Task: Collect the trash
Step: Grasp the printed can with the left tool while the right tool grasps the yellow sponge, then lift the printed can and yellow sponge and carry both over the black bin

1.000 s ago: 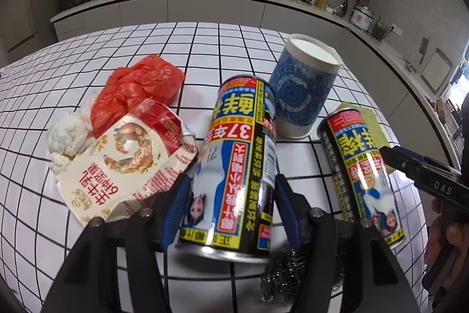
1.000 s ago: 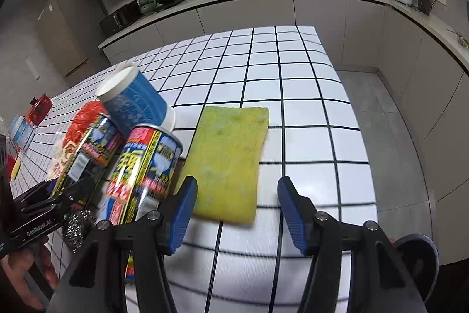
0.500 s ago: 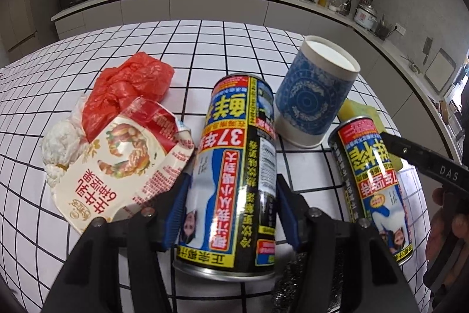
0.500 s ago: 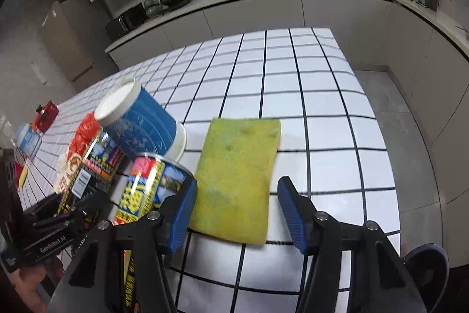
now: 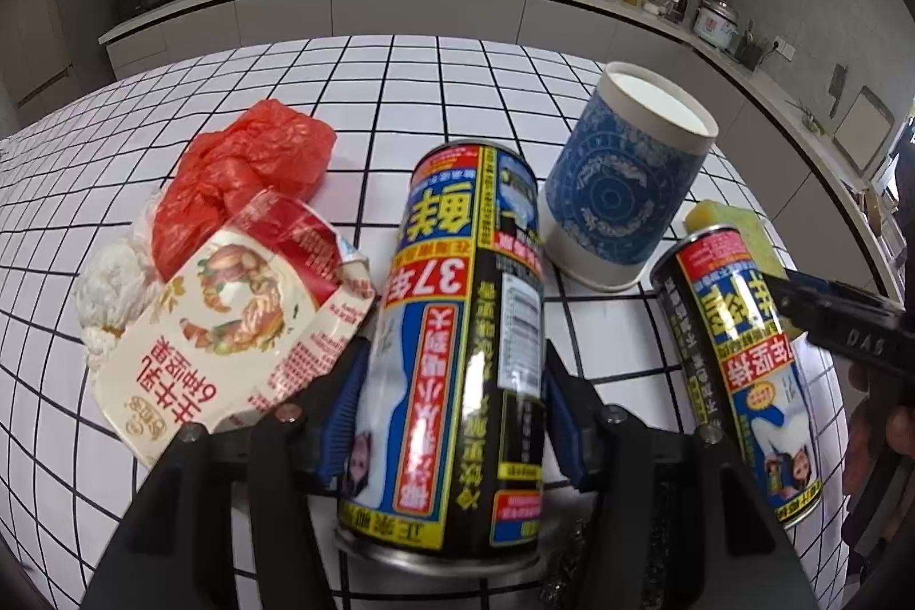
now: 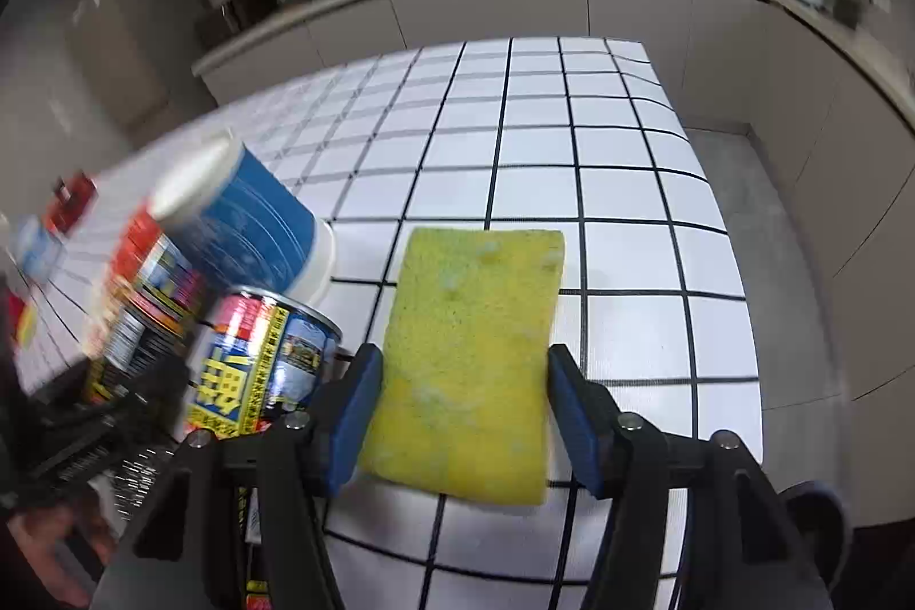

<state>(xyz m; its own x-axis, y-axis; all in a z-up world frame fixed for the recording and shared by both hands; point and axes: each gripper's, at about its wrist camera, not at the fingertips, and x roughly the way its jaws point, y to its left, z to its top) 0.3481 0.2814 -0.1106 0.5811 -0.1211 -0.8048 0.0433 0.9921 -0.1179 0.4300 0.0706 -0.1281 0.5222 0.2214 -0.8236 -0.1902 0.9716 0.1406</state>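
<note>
Trash sits bunched on the white tiled table (image 5: 400,95). From the left wrist view I read, left to right: a white paper wad (image 5: 111,284), a red plastic bag (image 5: 246,175), a torn food wrapper (image 5: 229,330), a tall can (image 5: 457,341), a blue patterned cup (image 5: 623,187), and a second can (image 5: 743,358).

My left gripper (image 5: 452,415) has the tall can between its blue pads. The pads press both sides of the can body, low down near its base; I log this as a grip on the can. The can stands upright, leaning slightly. A steel scrubber (image 5: 566,575) is partly visible beneath the left gripper, mostly hidden.

My right gripper (image 6: 463,415) straddles the near end of a yellow sponge (image 6: 474,353) lying flat on the table. Its jaws have just been opening. The left pad sits right at the sponge edge, the right pad just at or off the other edge; I see no squeeze in the sponge, so I log the jaws as narrowly apart around it, not clamped.

The sponge lies just right of the second can (image 6: 257,370) and the cup (image 6: 251,221). The left side of the right wrist view is motion-blurred. A hand (image 5: 880,438) shows at the right edge of the left wrist view, behind the other gripper's black body.
</note>
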